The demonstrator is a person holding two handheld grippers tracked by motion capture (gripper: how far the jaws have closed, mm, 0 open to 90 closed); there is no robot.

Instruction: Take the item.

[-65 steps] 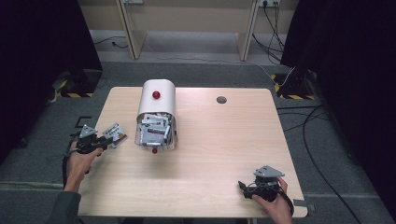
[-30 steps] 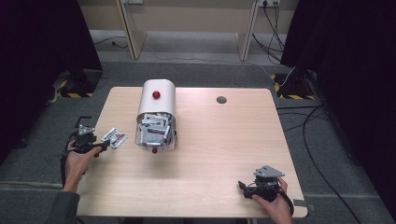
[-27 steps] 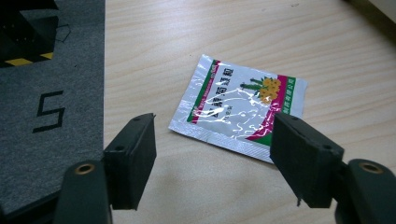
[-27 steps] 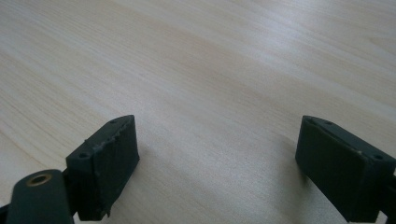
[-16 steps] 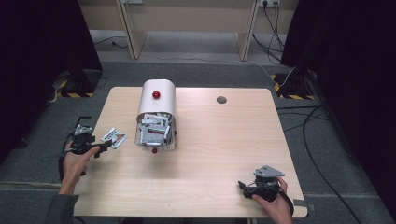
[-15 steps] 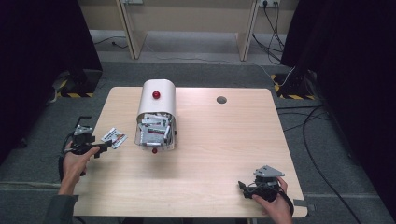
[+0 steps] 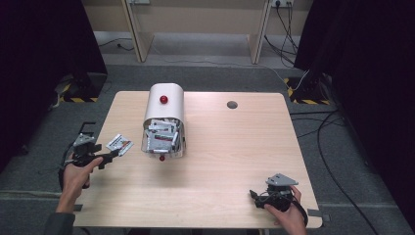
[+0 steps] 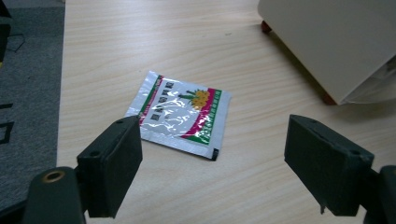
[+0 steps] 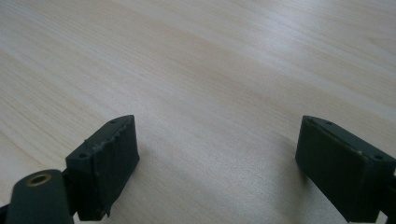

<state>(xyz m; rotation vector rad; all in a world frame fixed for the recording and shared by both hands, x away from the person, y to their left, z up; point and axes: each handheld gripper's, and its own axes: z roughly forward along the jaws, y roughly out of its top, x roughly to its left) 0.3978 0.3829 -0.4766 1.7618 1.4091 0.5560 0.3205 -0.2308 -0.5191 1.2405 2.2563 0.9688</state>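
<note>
A silver sachet (image 7: 119, 143) with a red and green print lies flat on the wooden table (image 7: 235, 147), near its left edge. My left gripper (image 7: 110, 156) hovers just short of it. Its jaws have just been opening and now stand open with nothing between them. In the left gripper view the sachet (image 8: 182, 114) lies beyond the pads (image 8: 114, 168), apart from them. My right gripper (image 7: 254, 196) rests at the near right of the table. It is open (image 9: 217, 135) over bare wood.
A white dispenser (image 7: 164, 122) with a red knob and a clear front holding several sachets stands at the table's middle left; its side (image 8: 327, 42) is close to the right of the loose sachet. A round cable hole (image 7: 232, 104) sits at the back.
My left gripper has let go of the sachet, spread its jaws and drawn back a little towards the near left. The sachet stays flat on the table. The right gripper has not moved.
</note>
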